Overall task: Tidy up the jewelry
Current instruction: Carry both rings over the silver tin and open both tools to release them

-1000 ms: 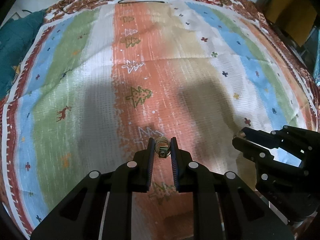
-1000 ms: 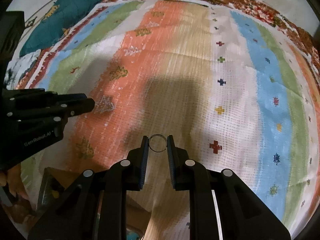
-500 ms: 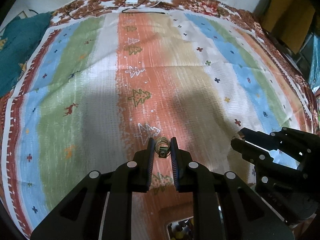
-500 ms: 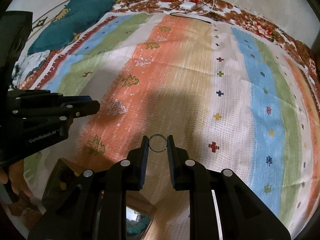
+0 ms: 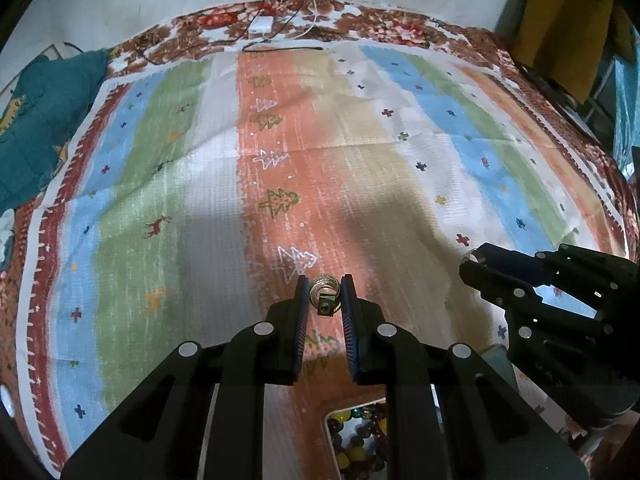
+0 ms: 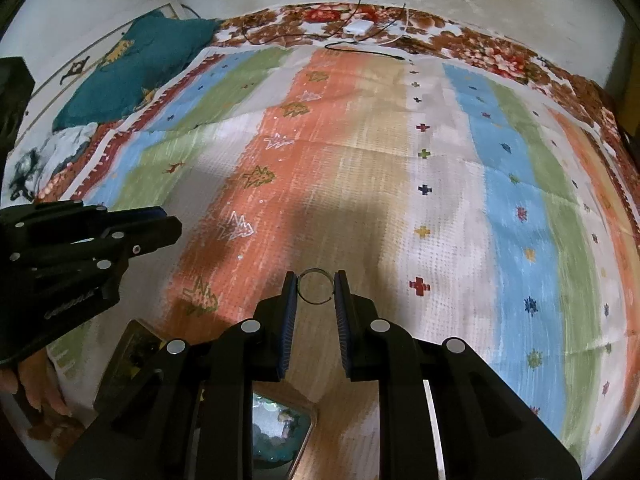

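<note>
My left gripper [image 5: 325, 294] is shut on a gold ring with a dark stone setting [image 5: 325, 295], held above the striped cloth [image 5: 200, 184]. A thin silver ring [image 6: 315, 286] stands between the pads of my right gripper [image 6: 316, 286], which is shut on it. In the left wrist view the right gripper [image 5: 476, 266] reaches in from the right; in the right wrist view the left gripper [image 6: 168, 226] reaches in from the left. Below the left gripper lies a tray of coloured beads [image 5: 360, 432]. A second tray [image 6: 280, 428] with pale blue pieces shows under the right gripper.
A teal cushion [image 5: 44, 116] lies at the cloth's far left. A white charger and cables [image 5: 262, 24] rest at the far edge by the wall. A person's hand [image 6: 36, 392] shows at lower left in the right wrist view. A dark open lid [image 6: 128, 360] stands beside it.
Both grippers have risen and drawn back over the cloth with their rings still held. The bead trays have come into view beneath them, and more of the far wall shows.
</note>
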`<move>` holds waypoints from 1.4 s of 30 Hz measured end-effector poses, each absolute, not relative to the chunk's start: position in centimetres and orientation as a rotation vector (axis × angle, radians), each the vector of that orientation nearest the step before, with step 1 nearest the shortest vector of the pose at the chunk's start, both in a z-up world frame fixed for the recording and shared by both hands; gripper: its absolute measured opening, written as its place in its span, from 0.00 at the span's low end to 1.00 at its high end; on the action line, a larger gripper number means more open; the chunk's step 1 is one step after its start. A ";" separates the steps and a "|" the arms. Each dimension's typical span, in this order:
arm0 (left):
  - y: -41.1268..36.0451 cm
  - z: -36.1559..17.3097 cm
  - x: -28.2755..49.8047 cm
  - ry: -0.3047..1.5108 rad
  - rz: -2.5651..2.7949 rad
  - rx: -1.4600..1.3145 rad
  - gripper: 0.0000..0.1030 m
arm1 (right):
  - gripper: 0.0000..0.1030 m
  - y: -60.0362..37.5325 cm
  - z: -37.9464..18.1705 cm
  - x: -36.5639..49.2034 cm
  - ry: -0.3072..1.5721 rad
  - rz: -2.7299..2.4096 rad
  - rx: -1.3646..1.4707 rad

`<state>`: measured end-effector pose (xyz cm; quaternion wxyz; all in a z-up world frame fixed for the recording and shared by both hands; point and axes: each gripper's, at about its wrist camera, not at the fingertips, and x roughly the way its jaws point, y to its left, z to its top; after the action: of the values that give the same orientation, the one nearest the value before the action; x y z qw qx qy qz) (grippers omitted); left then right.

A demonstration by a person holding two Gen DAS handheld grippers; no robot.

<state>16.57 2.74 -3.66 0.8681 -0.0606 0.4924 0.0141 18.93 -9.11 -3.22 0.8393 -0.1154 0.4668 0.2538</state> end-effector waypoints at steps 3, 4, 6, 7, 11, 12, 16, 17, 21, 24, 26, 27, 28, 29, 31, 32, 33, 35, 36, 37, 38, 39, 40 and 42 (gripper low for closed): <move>2.5 -3.4 16.1 1.022 0.023 -0.130 0.15 | 0.19 -9.5 -3.0 18.7 0.982 0.530 -0.224; 2.4 -3.3 15.9 1.018 0.020 -0.129 0.15 | 0.19 -9.6 -2.9 18.6 0.981 0.530 -0.221; 2.3 -3.2 15.6 1.013 0.018 -0.128 0.15 | 0.19 -9.8 -2.7 18.3 0.974 0.529 -0.212; 2.2 -3.1 15.3 1.010 0.016 -0.127 0.15 | 0.19 -9.9 -2.6 18.1 0.971 0.531 -0.207; 1.9 -2.8 14.6 0.997 0.011 -0.124 0.15 | 0.19 -10.1 -2.3 17.5 0.962 0.539 -0.197; 1.8 -2.7 14.4 0.993 0.009 -0.124 0.15 | 0.19 -10.1 -2.3 17.4 0.962 0.542 -0.198; 1.5 -2.5 13.6 0.980 -0.007 -0.126 0.15 | 0.19 -10.2 -2.1 16.7 0.958 0.557 -0.189; 1.5 -2.4 13.4 0.974 -0.010 -0.126 0.15 | 0.19 -10.3 -2.0 16.6 0.955 0.562 -0.180; 1.3 -2.1 12.7 0.959 -0.014 -0.129 0.15 | 0.19 -10.5 -1.6 15.9 0.937 0.574 -0.168; 1.3 -1.9 12.2 0.948 -0.016 -0.130 0.15 | 0.19 -10.6 -1.3 15.3 0.930 0.585 -0.162; 1.2 -1.7 11.7 0.939 -0.018 -0.128 0.15 | 0.19 -10.6 -1.1 14.7 0.925 0.594 -0.164; 1.1 -1.6 11.6 0.936 -0.020 -0.130 0.15 | 0.19 -10.6 -1.0 14.4 0.922 0.599 -0.164; 1.1 -1.5 11.4 0.931 -0.023 -0.131 0.15 | 0.19 -10.7 -0.9 14.3 0.922 0.605 -0.164; 1.0 -1.5 11.2 0.928 -0.025 -0.131 0.15 | 0.19 -10.8 -0.8 14.0 0.918 0.609 -0.163; 0.9 -1.4 10.8 0.920 -0.028 -0.132 0.15 | 0.19 -10.9 -0.7 13.7 0.915 0.616 -0.162; 0.9 -1.3 10.5 0.917 -0.029 -0.132 0.15 | 0.19 -10.9 -0.6 13.5 0.913 0.619 -0.163; 0.9 -1.2 10.4 0.915 -0.029 -0.132 0.15 | 0.19 -11.0 -0.6 13.3 0.913 0.621 -0.163; 0.8 -1.2 10.0 0.912 -0.032 -0.126 0.15 | 0.19 -11.0 -0.6 13.0 0.913 0.626 -0.166; 0.8 -1.2 9.8 0.908 -0.032 -0.121 0.15 | 0.19 -11.0 -0.6 12.8 0.910 0.627 -0.168; 0.8 -1.1 9.6 0.905 -0.034 -0.122 0.15 | 0.19 -11.0 -0.5 12.7 0.909 0.630 -0.171; 0.7 -1.1 9.4 0.903 -0.038 -0.124 0.15 | 0.19 -11.0 -0.5 12.5 0.907 0.633 -0.172; 0.7 -1.0 9.2 0.900 -0.044 -0.124 0.15 | 0.19 -11.1 -0.5 12.4 0.905 0.634 -0.171; 0.6 -1.0 9.0 0.898 -0.044 -0.123 0.15 | 0.19 -11.1 -0.5 12.2 0.904 0.638 -0.170; 0.5 -1.0 8.7 0.895 -0.049 -0.121 0.15 | 0.19 -11.2 -0.4 11.8 0.903 0.645 -0.173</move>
<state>8.72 0.52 -0.99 0.8995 -0.0587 0.4323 -0.0237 11.76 -11.15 -0.44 0.8463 -0.0821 0.4283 0.3058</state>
